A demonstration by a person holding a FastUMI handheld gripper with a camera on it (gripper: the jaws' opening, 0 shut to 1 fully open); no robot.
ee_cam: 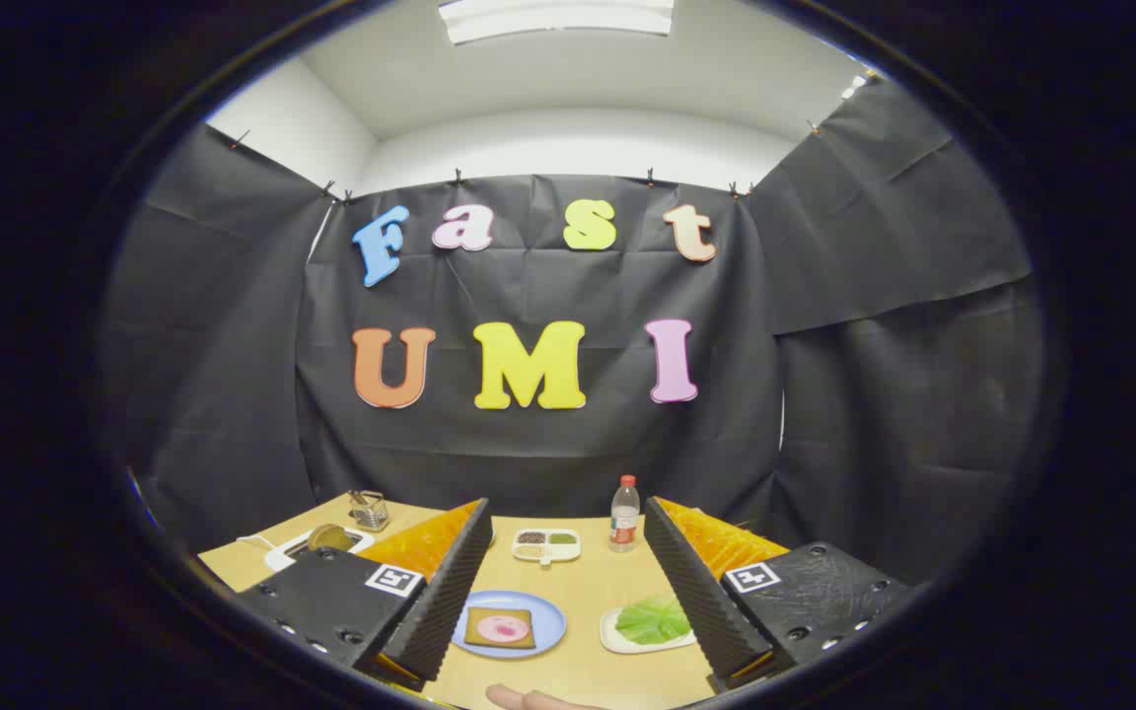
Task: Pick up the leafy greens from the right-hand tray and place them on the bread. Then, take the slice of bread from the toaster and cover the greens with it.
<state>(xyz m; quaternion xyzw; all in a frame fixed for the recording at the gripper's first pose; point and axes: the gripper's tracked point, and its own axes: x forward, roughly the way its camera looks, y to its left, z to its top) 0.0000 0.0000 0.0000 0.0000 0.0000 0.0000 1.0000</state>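
Your gripper (563, 592) hangs spread wide above the crinkled green lettuce leaf (655, 619) at lower right, which may tear if pinched carelessly.

Wooden table (583, 582) is seen under all things. Plastic bottle (624, 513) with red cap is placed upright at far edge of table, near black cloth wall (538, 454). Small white divided dish (546, 543) is set just beside bottle, with dark filling in one compartment and green filling in other. Metal wire holder (369, 510) is stood at far corner of table, well apart from bottle.
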